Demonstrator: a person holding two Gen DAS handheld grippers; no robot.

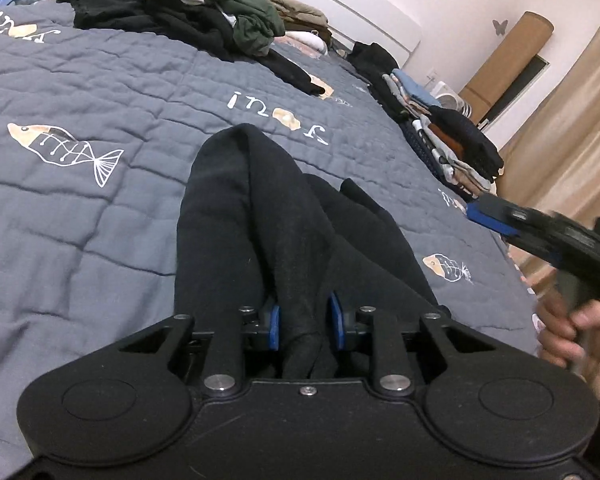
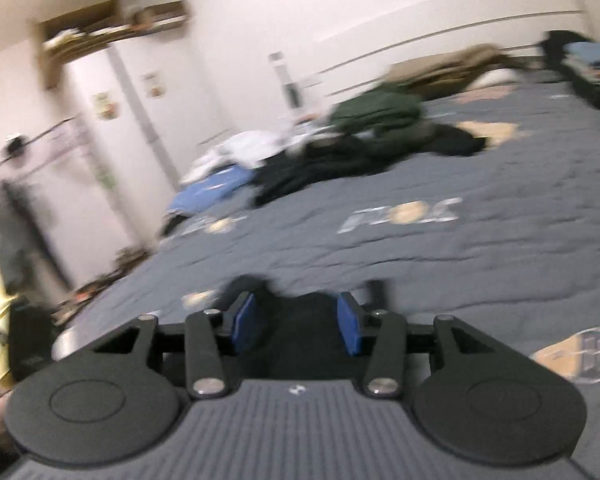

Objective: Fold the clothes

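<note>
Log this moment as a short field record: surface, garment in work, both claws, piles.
surface: grey quilt with fish prints
garment: black garment lying bunched lengthwise on the quilt
left claw: blue pads closed on a fold of the black garment
right claw: pads apart, nothing gripped; view blurred
unfolded pile: black and green clothes at the far side
folded stack: along the quilt's right edge

Motion blur smears the right wrist view, including the clothes pile (image 2: 364, 136).
</note>
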